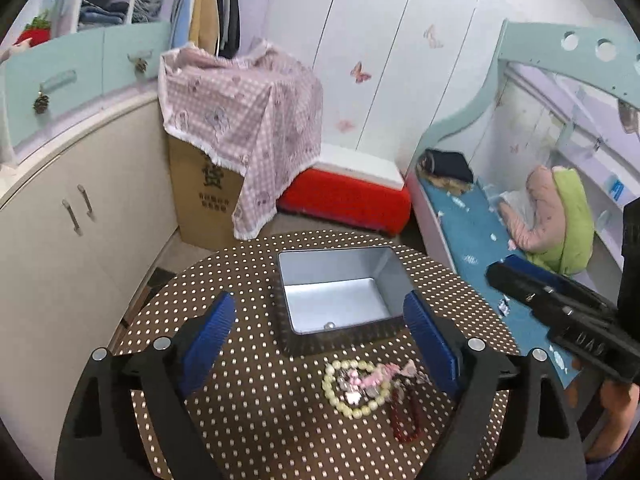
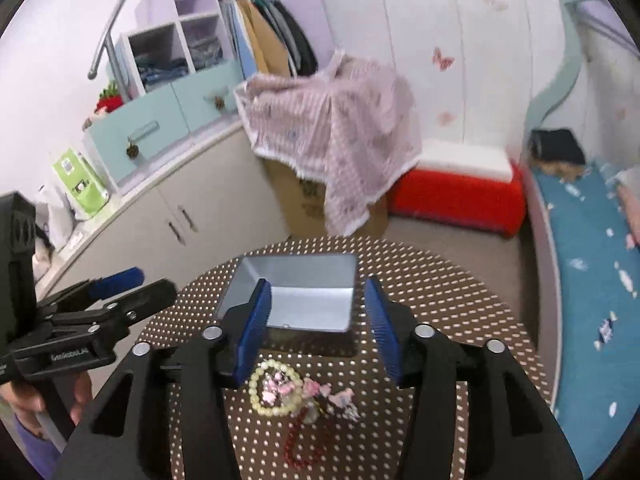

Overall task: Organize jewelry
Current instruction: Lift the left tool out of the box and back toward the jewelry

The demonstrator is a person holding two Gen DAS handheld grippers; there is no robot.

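A pile of jewelry lies on the round dotted brown table (image 1: 248,400): a pale bead bracelet (image 1: 356,390), a pink flower piece (image 1: 380,376) and a dark red bead string (image 1: 406,414). Behind it stands an open silver tin box (image 1: 340,288) with one small bead (image 1: 330,325) inside. My left gripper (image 1: 320,344) is open and empty, above the table in front of the box. In the right wrist view the bracelet (image 2: 276,388), flower piece (image 2: 320,394), red string (image 2: 298,446) and box (image 2: 300,292) show. My right gripper (image 2: 316,332) is open and empty above them.
The right gripper (image 1: 560,312) shows at the right of the left wrist view; the left gripper (image 2: 116,292) shows at the left of the right wrist view. Around the table stand white cabinets (image 1: 68,220), a cloth-covered cardboard box (image 1: 240,136), a red box (image 1: 348,196) and a bed (image 1: 500,240).
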